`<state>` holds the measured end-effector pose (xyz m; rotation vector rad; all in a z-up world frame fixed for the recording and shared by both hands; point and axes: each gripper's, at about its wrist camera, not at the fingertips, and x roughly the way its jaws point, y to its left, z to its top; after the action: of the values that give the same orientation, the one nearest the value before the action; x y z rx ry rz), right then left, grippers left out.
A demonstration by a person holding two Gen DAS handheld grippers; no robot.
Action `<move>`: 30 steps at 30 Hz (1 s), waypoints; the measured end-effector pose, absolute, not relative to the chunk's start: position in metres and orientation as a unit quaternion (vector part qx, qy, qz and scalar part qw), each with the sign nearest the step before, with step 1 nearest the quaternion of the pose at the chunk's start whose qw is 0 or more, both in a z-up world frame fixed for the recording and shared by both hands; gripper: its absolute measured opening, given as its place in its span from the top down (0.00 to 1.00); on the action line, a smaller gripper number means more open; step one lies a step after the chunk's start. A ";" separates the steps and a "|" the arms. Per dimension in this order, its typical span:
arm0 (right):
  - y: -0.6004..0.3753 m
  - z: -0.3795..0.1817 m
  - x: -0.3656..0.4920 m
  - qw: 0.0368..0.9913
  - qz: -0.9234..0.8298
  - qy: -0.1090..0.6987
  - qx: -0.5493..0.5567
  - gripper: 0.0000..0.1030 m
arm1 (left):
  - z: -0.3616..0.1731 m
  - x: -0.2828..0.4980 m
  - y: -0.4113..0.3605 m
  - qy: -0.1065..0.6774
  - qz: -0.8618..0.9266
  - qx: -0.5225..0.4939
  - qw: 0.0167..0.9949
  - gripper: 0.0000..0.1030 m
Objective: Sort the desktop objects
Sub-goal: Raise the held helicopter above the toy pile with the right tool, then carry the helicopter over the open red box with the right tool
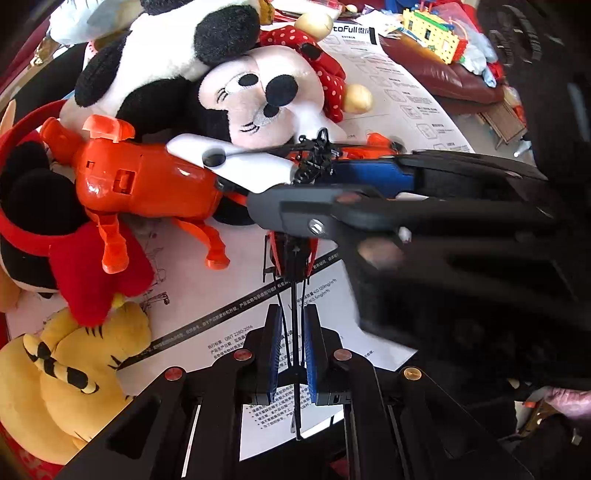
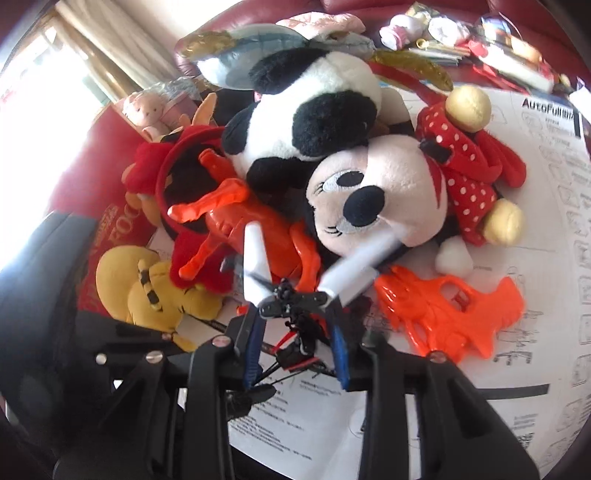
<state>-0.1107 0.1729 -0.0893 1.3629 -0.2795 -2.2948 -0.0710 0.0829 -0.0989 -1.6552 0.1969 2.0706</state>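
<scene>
Left gripper (image 1: 290, 345): jaws drawn narrow, blue pads clamped on the thin black tail boom of a toy helicopter (image 1: 295, 254). Boom runs straight up the left wrist view from between the pads to the red-and-black body.

Right gripper (image 2: 295, 332): jaws partly apart, straddling the helicopter's (image 2: 291, 306) rotor hub and body. Whether the blue pads press on it cannot be told. In the left wrist view the right gripper (image 1: 332, 184) reaches in from the right, across the helicopter's rotor mast.

White rotor blades (image 2: 255, 254) fan out from the hub, one toward the orange plastic horse (image 2: 255, 229), one blurred toward the mouse plush.

Helicopter sits over the white printed instruction sheet (image 1: 207, 295) on the table, in front of the toy pile.

Taking the helicopter as landmark:
- Orange plastic horse (image 1: 147, 177) just beyond and to the left, lying on its side, a blade across its flank.
- Mouse plush with red polka-dot dress (image 1: 266, 92) behind it, face up.
- Panda plush (image 1: 170, 48) farther behind, lying on top of the mouse plush.
- Yellow striped plush (image 1: 70, 373) near left, against a red-and-black plush (image 1: 55, 236).
- Flat orange plastic piece (image 2: 450, 314) to the right on the sheet, seen from the right wrist.
- Yellow block building (image 1: 436, 33) well beyond, right.
</scene>
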 end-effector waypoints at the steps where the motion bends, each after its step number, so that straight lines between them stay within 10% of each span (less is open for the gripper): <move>1: 0.173 -0.090 -0.112 0.225 -0.832 -0.103 0.496 0.77 | -0.098 -0.071 0.081 0.070 0.759 -0.602 0.237 0.90; 30: 0.167 -0.062 -0.100 0.206 -0.836 -0.111 0.496 0.83 | -0.084 -0.060 0.076 0.075 0.784 -0.580 0.208 0.89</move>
<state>-0.1000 0.1674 -0.0621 1.3826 -0.3105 -2.3298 -0.0600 0.0757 -0.0844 -1.6136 0.2101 2.1830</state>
